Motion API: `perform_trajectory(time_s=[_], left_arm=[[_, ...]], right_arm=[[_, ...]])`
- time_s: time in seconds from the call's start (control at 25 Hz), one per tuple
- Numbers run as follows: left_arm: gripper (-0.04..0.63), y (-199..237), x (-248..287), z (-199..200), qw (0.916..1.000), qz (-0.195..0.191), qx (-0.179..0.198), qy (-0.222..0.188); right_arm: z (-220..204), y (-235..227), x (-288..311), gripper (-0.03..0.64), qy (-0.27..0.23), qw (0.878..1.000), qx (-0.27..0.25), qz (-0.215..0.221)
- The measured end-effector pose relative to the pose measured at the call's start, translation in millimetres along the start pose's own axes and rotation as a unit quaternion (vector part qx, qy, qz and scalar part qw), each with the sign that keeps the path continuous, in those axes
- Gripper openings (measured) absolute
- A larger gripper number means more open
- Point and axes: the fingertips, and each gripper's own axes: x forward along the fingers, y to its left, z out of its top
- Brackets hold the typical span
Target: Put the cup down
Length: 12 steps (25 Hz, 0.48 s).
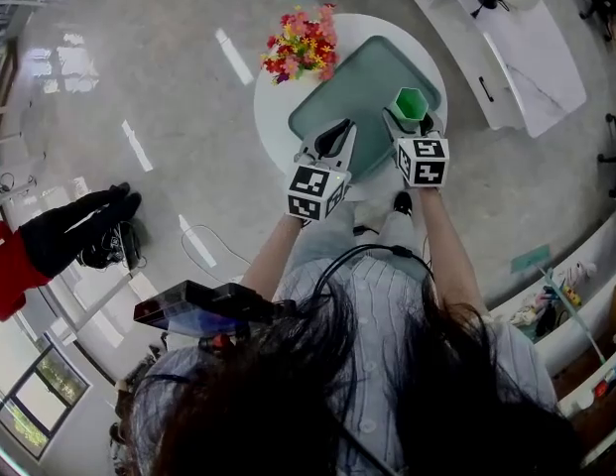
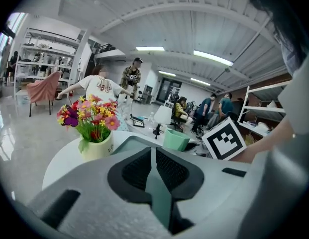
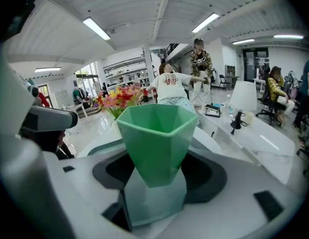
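The right gripper (image 1: pixel 415 120) clamps wide-set fingers on the green cup (image 3: pixel 155 142), the left gripper (image 1: pixel 332 139) shows fingers together, empty, both over a teal tray (image 1: pixel 362 77) on a round white table (image 1: pixel 271 117), glossy floor (image 1: pixel 139 67) around.

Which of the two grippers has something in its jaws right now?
The right gripper: its jaws are closed on the green cup. The left gripper has its jaws together with nothing between them.
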Motion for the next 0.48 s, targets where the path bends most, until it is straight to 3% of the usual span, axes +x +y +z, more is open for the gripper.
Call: perform_trajectory(time_s=[0.2,0.48], left_arm=[[0.020,9.2,4.5,0.5,0.9993,-0.012,0.035,0.011],[0.020,17.5,-1.4,-13.8,0.9990,-0.011,0.030,0.030]], right_arm=[[-0.4,-13.2,21.0,0.302,0.002,1.000,0.006,-0.018],[3.5,-16.9,47.0,0.302,0.011,1.000,-0.018,-0.024]])
